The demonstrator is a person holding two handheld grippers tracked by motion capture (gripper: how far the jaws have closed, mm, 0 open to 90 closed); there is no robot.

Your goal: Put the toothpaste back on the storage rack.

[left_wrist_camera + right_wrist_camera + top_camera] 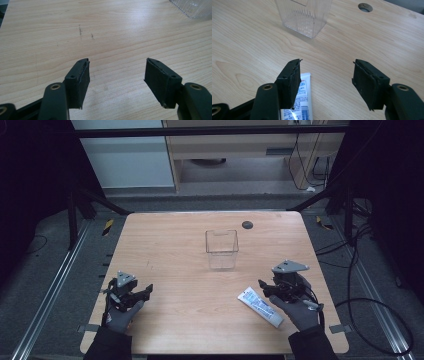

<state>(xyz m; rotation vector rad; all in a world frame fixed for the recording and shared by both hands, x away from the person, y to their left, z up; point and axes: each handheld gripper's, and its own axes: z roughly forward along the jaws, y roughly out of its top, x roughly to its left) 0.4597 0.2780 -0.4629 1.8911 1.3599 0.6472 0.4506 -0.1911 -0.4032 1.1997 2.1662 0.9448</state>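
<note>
Both grippers, left [117, 82] and right [325, 83], are spread and hold nothing. The tube [260, 306] lies flat beside the right gripper, well apart from the clear box [221, 249]. A flat tube may slip from the jaws, and the light box could tip if bumped.

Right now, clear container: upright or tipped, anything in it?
Upright and empty: the clear container stands on its base, open top up, with bare table visible through its walls.
</note>
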